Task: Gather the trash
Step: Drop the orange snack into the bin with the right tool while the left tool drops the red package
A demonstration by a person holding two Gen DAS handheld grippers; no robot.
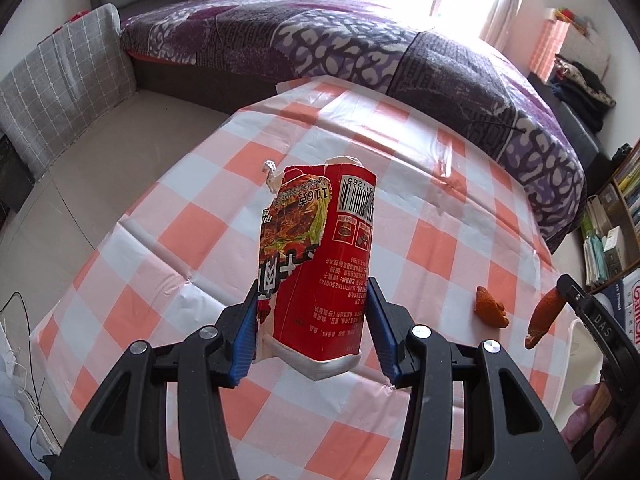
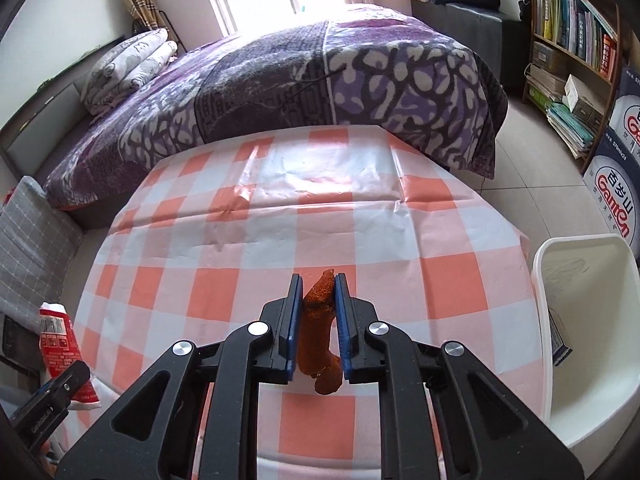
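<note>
My left gripper (image 1: pixel 313 296) is shut on a torn red snack carton (image 1: pixel 320 256) and holds it upright above the checked table (image 1: pixel 200 232). The carton also shows at the left edge of the right wrist view (image 2: pixel 64 352). My right gripper (image 2: pixel 317 284) is shut on a strip of orange peel (image 2: pixel 320 336), held above the table near its right side. That peel also shows in the left wrist view (image 1: pixel 542 318). A second piece of orange peel (image 1: pixel 490 307) lies on the table near the right edge.
A white plastic bin (image 2: pixel 592 320) stands beside the table's right edge. A bed with a purple blanket (image 2: pixel 320 80) lies behind the table. A bookshelf (image 2: pixel 572 40) and cardboard boxes (image 2: pixel 616 184) are at the right. A grey checked cushion (image 1: pixel 60 92) is at the left.
</note>
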